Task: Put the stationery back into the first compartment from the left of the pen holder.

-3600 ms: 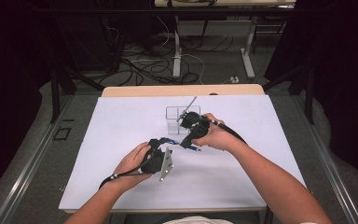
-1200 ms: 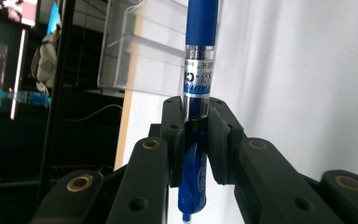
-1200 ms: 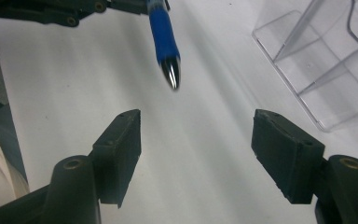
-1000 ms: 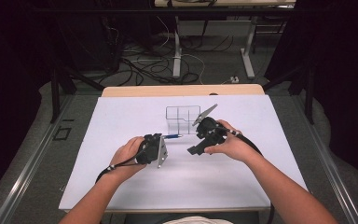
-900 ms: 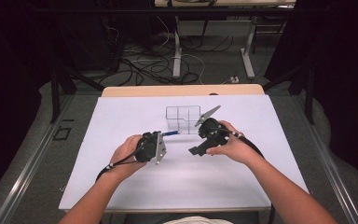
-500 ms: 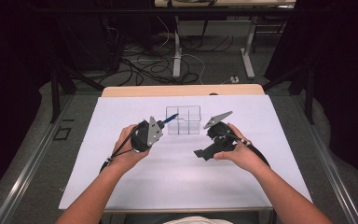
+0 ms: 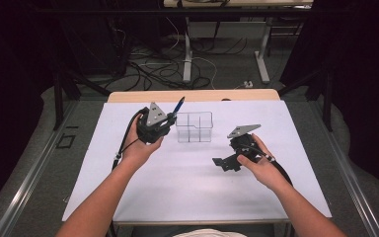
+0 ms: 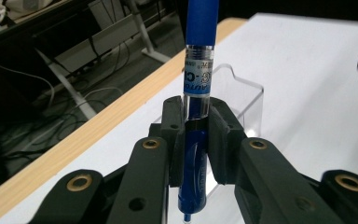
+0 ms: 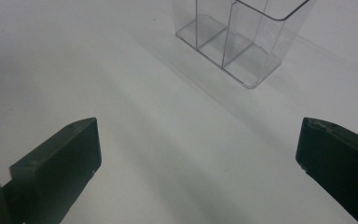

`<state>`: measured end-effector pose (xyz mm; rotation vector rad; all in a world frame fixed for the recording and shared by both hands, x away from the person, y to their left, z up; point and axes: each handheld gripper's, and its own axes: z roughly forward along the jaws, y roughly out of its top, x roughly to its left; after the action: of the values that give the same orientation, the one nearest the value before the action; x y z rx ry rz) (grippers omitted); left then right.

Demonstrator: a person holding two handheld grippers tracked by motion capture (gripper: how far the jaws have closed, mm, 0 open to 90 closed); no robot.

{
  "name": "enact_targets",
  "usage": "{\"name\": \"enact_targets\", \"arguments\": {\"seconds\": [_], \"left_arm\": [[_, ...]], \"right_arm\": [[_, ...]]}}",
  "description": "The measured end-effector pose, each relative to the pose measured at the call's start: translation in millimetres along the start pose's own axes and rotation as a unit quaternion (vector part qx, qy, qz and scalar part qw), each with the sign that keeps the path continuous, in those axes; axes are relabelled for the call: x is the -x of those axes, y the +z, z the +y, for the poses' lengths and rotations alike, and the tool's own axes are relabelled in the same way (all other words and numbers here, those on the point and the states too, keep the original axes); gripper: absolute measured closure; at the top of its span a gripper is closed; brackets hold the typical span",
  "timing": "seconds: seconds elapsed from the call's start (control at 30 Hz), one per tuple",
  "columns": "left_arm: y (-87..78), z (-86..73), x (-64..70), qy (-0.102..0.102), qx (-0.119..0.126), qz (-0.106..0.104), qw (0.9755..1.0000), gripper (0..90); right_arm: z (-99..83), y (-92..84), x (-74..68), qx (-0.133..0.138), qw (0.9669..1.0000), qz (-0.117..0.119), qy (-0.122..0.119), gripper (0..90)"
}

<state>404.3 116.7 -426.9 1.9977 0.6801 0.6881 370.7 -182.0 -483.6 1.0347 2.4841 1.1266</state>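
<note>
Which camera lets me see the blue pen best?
The left gripper view: the blue pen stands big and close there, clamped between the left gripper jaws, with letters on its clear barrel. In the high view it is a tiny blue stick poking up from that gripper, beside the clear box.

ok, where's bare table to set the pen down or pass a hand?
Bare white table between the two forearms, nearer than the clear organizer. More free surface right of the right tongs, out to the table edge. It is crowded at the organizer's left side, where the left tongs hold the blue pen.
</note>
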Motion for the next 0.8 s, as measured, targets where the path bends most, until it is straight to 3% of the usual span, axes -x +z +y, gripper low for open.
{"name": "enact_targets", "arguments": {"seconds": [0.13,0.33,0.63,0.8], "left_arm": [[2.8,7.8,-8.8,-0.050,0.030,-0.012,0.9982,78.6],[9.3,17.1,-19.6,-0.112,0.065,-0.022,0.9913,78.6],[20.7,26.5,-24.5,-0.157,0.088,-0.031,0.9833,78.6],[30.3,27.1,-25.4,-0.171,0.089,-0.032,0.9806,78.6]], "right_arm": [[-6.1,0.0,2.4,0.009,0.9999,-0.007,0.000,0.0],[-8.6,-0.6,5.2,0.020,0.9991,-0.038,-0.001,0.0],[-13.5,-1.8,8.4,0.035,0.9973,-0.064,0.006,0.0],[-16.1,-1.6,11.7,0.036,0.9963,-0.077,0.012,0.0]]}}
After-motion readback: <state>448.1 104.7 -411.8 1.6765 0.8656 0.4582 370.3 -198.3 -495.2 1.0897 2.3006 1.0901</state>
